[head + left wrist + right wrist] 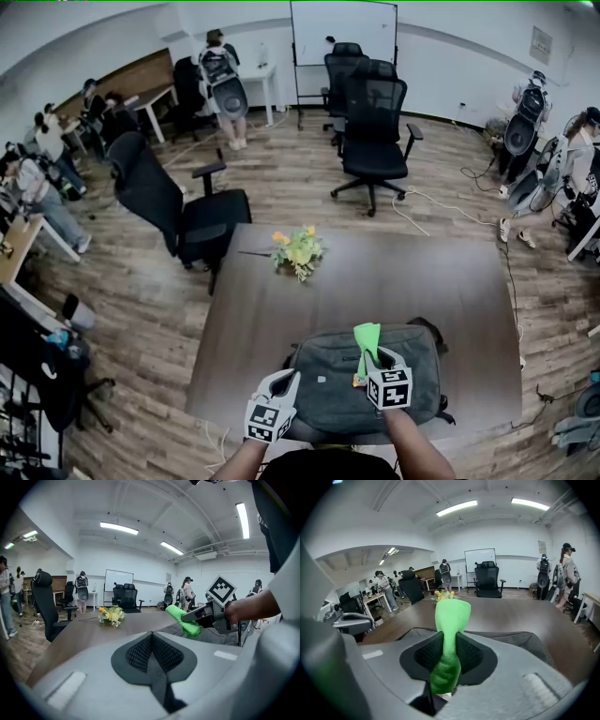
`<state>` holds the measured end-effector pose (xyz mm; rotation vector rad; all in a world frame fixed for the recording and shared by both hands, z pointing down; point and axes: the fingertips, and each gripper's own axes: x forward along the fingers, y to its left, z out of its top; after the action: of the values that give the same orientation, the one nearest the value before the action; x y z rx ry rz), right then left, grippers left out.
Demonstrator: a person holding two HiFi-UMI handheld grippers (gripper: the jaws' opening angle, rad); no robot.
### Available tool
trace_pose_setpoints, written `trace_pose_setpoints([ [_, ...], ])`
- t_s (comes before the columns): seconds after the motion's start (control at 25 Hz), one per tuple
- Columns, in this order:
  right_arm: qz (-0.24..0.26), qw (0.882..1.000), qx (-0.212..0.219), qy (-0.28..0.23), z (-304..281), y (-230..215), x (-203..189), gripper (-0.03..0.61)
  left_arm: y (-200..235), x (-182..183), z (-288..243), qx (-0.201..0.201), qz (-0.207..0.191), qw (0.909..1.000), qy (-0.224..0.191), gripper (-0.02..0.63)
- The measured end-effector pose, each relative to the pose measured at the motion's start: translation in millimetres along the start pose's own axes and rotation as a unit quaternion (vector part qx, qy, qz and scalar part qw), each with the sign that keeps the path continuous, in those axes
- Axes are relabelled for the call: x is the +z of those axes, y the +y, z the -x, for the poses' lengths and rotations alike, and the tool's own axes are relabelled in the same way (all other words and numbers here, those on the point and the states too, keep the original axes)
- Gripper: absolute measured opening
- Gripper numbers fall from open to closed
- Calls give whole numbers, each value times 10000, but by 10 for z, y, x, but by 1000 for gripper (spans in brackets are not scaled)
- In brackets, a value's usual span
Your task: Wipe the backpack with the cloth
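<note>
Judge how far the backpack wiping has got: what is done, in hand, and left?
Done: the cloth is picked up, clamped in the right gripper. In hand: it is held over the backpack; the left gripper is shut, empty. Left: the wiping itself; no contact shows.

Head view steeply down, gripper views level, sharing table

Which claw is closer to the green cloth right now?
Right. The right claw is shut on the cloth, holding it up over the backpack. The left claw is shut and empty, apart from the cloth, by the backpack's near left corner.
</note>
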<state>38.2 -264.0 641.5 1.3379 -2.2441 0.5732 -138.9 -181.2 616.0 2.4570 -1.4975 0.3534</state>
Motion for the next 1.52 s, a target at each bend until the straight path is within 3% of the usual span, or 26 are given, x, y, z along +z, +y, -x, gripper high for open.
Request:
trace_pose_setpoints([
  [0.32, -56, 9961, 809, 346, -280, 709, -227, 86, 125, -221, 161, 110, 105, 9998, 128, 18],
  [0.56, -364, 9886, 1389, 453, -456, 1138, -335, 86, 227, -294, 278, 223, 139, 9995, 182, 18],
  [0.88, -592, 9807, 1551, 1031, -683, 1406, -631, 86, 336, -415, 430, 257, 113, 9991, 323, 18],
  [1.12, -385, 9803, 1498, 1230, -749, 1508, -723, 86, 438, -473, 490, 284, 149, 9989, 330, 18],
  [1.28, -189, 9826, 1248, 1361, -728, 1337, -750, 86, 374, -468, 476, 235, 162, 9991, 301, 18],
  [1.52, -354, 9851, 1032, 1327, -683, 1094, -777, 86, 300, -443, 476, 213, 166, 9994, 233, 20],
])
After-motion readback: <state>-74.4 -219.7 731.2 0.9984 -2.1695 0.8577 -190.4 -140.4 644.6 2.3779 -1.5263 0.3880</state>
